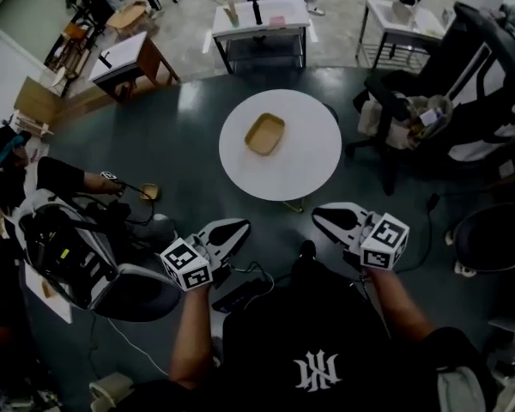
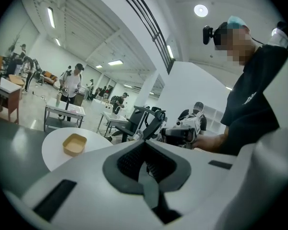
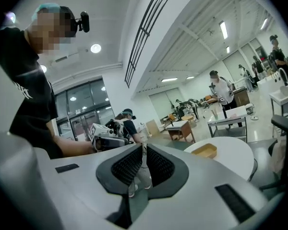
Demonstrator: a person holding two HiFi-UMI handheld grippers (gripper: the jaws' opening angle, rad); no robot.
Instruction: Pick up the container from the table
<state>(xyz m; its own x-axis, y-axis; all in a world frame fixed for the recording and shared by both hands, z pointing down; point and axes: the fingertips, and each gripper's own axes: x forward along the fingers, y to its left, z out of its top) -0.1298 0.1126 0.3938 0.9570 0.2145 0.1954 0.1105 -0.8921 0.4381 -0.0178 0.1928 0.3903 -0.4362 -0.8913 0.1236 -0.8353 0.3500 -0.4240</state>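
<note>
My L gripper (image 1: 239, 227) & R gripper (image 1: 320, 216) are closed, empty: container (image 1: 264, 134) sits mid table (image 1: 313, 166), prob. beyond reach.

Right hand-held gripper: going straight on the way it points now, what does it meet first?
Probably nothing near: the right hand-held gripper aims past the white table, with the container off to its right. A person in a cap stands in its line, farther off; depth unclear.
</note>
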